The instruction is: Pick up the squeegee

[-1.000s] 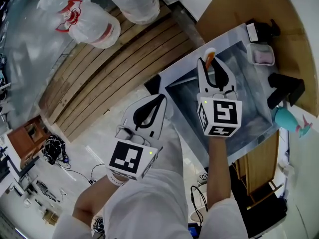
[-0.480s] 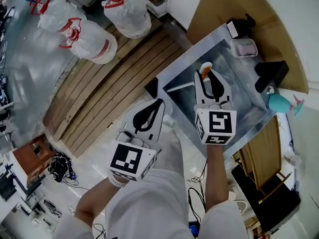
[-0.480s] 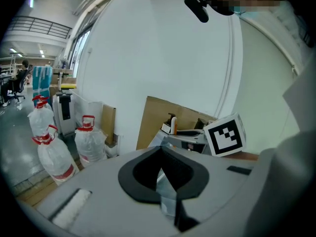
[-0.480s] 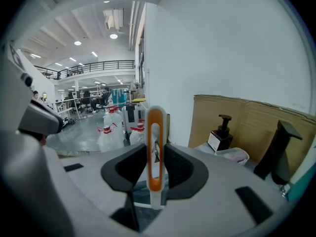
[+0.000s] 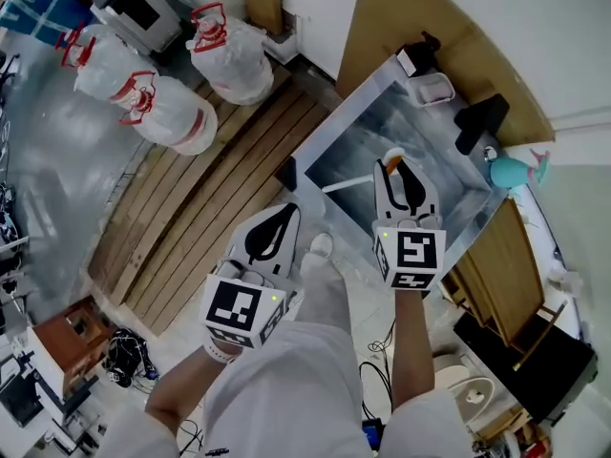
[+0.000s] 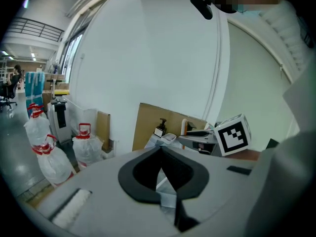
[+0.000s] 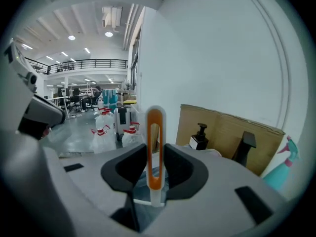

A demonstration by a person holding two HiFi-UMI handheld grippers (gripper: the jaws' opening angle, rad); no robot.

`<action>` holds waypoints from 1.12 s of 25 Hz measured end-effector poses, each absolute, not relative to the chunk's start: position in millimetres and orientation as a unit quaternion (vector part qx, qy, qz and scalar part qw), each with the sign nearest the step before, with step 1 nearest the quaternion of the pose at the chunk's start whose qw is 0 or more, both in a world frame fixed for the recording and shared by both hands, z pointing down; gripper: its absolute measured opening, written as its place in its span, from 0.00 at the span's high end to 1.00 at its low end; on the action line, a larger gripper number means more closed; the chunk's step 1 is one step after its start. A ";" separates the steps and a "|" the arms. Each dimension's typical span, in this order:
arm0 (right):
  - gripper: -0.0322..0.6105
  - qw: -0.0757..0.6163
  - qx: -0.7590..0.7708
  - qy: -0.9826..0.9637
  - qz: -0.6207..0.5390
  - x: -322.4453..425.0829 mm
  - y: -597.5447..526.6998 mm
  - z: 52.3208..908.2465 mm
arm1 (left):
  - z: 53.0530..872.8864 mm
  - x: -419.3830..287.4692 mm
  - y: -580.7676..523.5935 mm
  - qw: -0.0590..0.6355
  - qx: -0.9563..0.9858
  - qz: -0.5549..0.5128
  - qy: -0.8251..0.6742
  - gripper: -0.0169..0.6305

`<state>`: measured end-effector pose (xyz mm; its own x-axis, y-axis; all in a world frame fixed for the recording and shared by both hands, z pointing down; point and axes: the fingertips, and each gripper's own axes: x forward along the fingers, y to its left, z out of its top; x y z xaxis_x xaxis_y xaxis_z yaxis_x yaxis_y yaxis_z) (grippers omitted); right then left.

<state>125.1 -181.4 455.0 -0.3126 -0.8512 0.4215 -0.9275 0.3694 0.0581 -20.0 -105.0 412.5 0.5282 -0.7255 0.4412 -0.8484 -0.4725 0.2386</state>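
Observation:
The squeegee (image 7: pixel 154 117) has an orange and white looped handle that stands upright between the pads of my right gripper (image 7: pixel 154 149), which is shut on it. In the head view the right gripper (image 5: pixel 399 175) hangs over the steel sink (image 5: pixel 355 127), with the handle's end (image 5: pixel 392 157) poking out past the fingertips and the thin white blade (image 5: pixel 346 186) sticking out to the left below them. My left gripper (image 5: pixel 285 212) is beside it over the floor, shut with nothing in it. In its own view the left gripper (image 6: pixel 160 150) has its pads meeting at the tips.
Behind the sink stand a black faucet (image 5: pixel 480 120), a soap pump bottle (image 5: pixel 417 57), a pink soap dish (image 5: pixel 432 89) and a teal spray bottle (image 5: pixel 511 172), backed by cardboard (image 5: pixel 401 17). Tied plastic bags (image 5: pixel 167 113) sit on wooden slats (image 5: pixel 210 189) to the left.
Both grippers have risen away from the sink, which now looks smaller and farther off. The squeegee stays gripped in the right one. The left stays shut and empty.

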 end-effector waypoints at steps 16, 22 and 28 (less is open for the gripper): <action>0.79 0.151 0.626 -0.761 0.072 136.7 -74.7 362.6 | 355.1 -22.6 -67.1 0.175 0.890 0.108 -0.406 0.97; 0.79 0.134 0.649 -0.745 0.078 130.5 -40.2 344.5 | 345.3 -28.3 -46.4 0.176 0.897 0.096 -0.393 0.97; 0.79 0.118 0.665 -0.733 0.078 128.9 -11.1 327.6 | 334.9 -30.9 -38.3 0.168 0.904 0.087 -0.384 0.97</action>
<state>128.9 -11.1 327.6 -0.0870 -0.9571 0.2764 -0.9939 0.1024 0.0417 -30.9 -38.3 334.9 0.6909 -0.6643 0.2853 -0.7225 -0.6494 0.2374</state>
